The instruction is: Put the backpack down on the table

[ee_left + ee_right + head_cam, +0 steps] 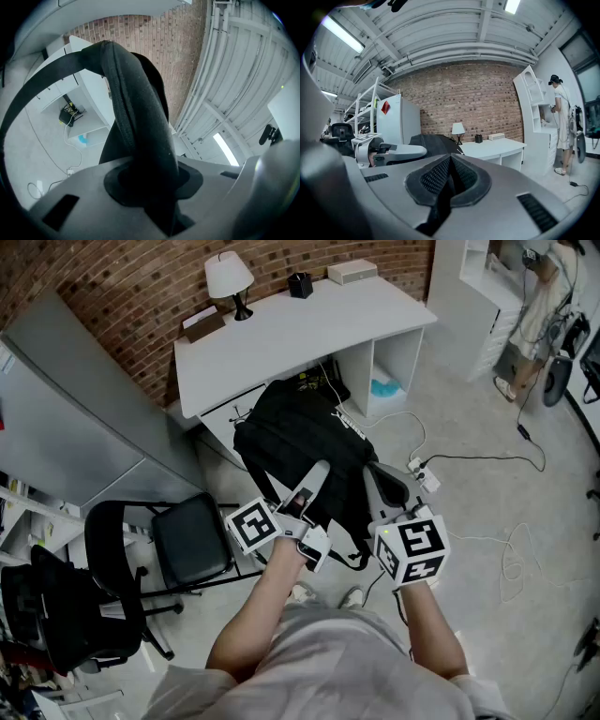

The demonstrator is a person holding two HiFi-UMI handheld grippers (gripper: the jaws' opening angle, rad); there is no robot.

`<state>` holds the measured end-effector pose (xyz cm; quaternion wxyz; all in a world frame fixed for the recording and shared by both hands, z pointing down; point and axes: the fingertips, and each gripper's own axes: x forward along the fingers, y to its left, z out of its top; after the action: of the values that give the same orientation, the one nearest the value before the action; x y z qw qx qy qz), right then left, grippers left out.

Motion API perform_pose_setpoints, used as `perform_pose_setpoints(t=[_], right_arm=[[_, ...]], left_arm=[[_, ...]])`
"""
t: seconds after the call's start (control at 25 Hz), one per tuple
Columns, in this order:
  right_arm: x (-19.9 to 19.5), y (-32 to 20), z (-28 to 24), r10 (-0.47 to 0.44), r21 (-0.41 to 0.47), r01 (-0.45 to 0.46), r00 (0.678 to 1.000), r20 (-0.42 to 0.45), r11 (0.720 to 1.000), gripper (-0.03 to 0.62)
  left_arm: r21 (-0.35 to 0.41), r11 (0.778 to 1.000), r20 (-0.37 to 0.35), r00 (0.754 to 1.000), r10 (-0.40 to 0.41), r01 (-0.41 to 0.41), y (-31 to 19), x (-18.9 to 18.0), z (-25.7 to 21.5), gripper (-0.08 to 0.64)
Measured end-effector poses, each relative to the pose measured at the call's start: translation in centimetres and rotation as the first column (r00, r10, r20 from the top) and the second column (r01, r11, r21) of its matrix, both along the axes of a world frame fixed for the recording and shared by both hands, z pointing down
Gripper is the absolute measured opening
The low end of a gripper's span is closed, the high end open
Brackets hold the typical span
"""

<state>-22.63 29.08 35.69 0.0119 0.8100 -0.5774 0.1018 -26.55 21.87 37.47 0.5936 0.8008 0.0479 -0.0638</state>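
Observation:
A black backpack (pixel 300 437) hangs above the floor in front of the white table (pixel 309 334). My left gripper (pixel 319 472) is shut on its padded shoulder strap (pixel 140 117), which arches up out of the jaws in the left gripper view. My right gripper (pixel 377 479) is at the bag's right side, shut on a thin black strap (pixel 438 208) that hangs from its closed pads. The right gripper view shows the backpack (pixel 433 140) to the left of the table (pixel 492 147), with the left gripper (pixel 393 152) beside it.
On the table stand a lamp (pixel 230 277), a black cup (pixel 300 284) and a white box (pixel 352 271). A black office chair (pixel 178 540) is at the left beside a grey fridge (pixel 66 399). Cables and a power strip (pixel 424 474) lie on the floor. A person (pixel 539 306) stands at the far right shelf.

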Motion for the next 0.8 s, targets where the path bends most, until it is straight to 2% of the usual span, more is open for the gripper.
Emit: perform_pose_setpoints(t=[0.32, 0.56, 0.72, 0.8], right_arm=[[1.5, 1.9, -0.1, -0.016, 0.028, 0.015, 1.000, 0.019, 0.999, 0.002], [2.8, 2.7, 0.1, -0.008, 0.021, 0.007, 1.000, 0.016, 1.000, 0.003], [1.6, 2.2, 0.0, 0.012, 0.012, -0.012, 1.000, -0.005, 1.000, 0.003], [2.3, 1.8, 0.2, 0.022, 0.005, -0.022, 1.000, -0.012, 1.000, 0.002]], left_arm=[[0.012, 1.000, 0.017, 1.000, -0.016, 0.016, 1.4, 1.4, 0.3, 0.101], [-0.009, 0.999, 0.010, 0.999, -0.032, 0.032, 1.0, 2.4, 0.3, 0.101], [-0.005, 1.000, -0.007, 1.000, -0.012, 0.012, 0.1, 1.6, 0.0, 0.101], [-0.003, 1.000, -0.010, 1.000, 0.002, -0.002, -0.2, 2.5, 0.0, 0.101]])
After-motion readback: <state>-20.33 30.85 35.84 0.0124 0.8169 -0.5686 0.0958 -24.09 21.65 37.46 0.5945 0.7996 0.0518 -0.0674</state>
